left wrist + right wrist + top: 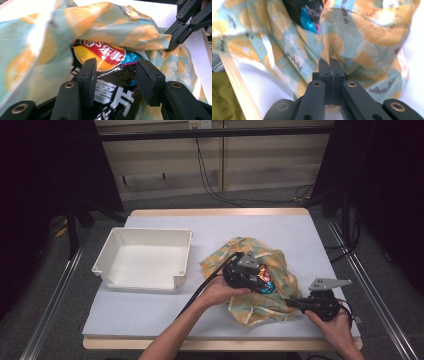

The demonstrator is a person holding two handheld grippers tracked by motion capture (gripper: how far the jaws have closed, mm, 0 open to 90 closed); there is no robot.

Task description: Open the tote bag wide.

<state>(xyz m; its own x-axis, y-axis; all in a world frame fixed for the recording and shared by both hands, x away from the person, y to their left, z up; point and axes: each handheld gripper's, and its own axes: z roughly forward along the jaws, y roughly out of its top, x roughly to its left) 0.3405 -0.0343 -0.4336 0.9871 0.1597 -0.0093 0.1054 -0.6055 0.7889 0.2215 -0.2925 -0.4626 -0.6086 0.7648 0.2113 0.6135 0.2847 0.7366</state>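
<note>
Right gripper (331, 62) clenched on the fruit-print bag's (280, 270) rim, holding its mouth open on the table (150, 310); left gripper (115, 75) half-spread, straddling the chip packet (110, 82) inside, pads not pressing.

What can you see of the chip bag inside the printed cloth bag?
The chip bag is glossy black foil with a red and yellow logo, white characters and a blue-pink patch. It lies partly inside the orange-and-teal cloth bag, its top poking from the opening. The left claw straddles it, jaws apart, pads not clearly pressing. The right claw is shut on the cloth edge, not the chip bag.
</note>
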